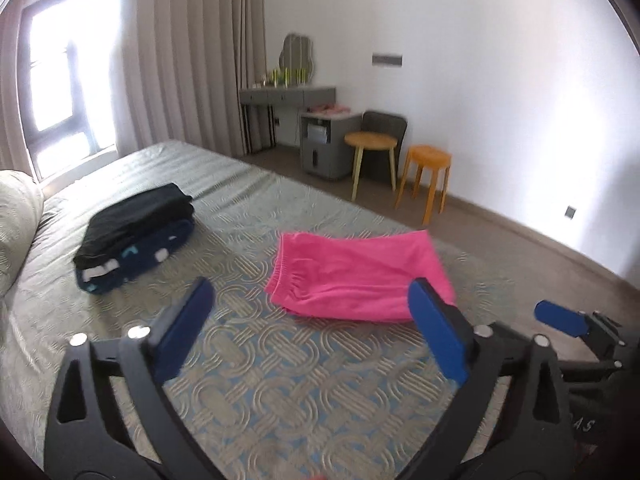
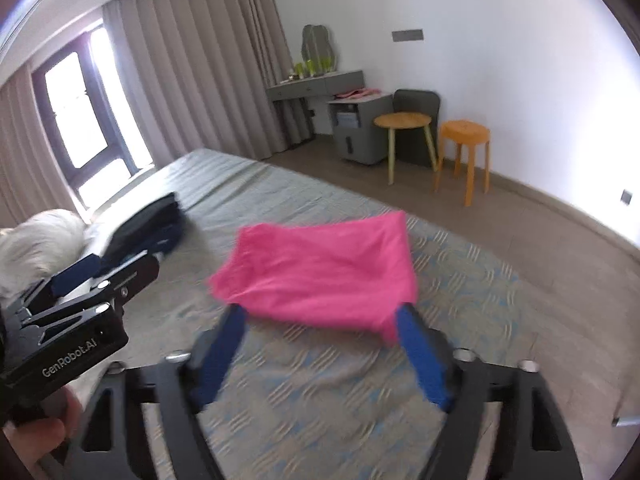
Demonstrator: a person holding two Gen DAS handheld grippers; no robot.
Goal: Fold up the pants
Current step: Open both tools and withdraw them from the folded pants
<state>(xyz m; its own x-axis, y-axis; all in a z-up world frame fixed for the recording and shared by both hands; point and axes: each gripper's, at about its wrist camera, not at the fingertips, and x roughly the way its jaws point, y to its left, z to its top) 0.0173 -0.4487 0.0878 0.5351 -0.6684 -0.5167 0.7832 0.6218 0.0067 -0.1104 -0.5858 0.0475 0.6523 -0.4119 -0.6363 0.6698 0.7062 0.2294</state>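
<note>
Bright pink pants (image 1: 360,276) (image 2: 320,268) lie folded into a compact rectangle on the bed, elastic waistband toward the left. My left gripper (image 1: 311,286) hovers open just short of their near edge, nothing between its blue pads. My right gripper (image 2: 322,312) is also open and empty, its fingertips framing the pants' near edge from above without touching. At the right edge of the left wrist view a blue fingertip (image 1: 560,316) of the right gripper shows. The left gripper's black body (image 2: 80,272) appears at the left of the right wrist view.
A stack of dark folded clothes (image 1: 136,232) (image 2: 144,228) sits farther left on the patterned bedspread (image 1: 280,380). A pillow (image 1: 16,220) lies at the far left. Beyond the bed stand a wooden side table (image 1: 370,142), an orange stool (image 1: 428,160) and a grey nightstand (image 1: 324,148).
</note>
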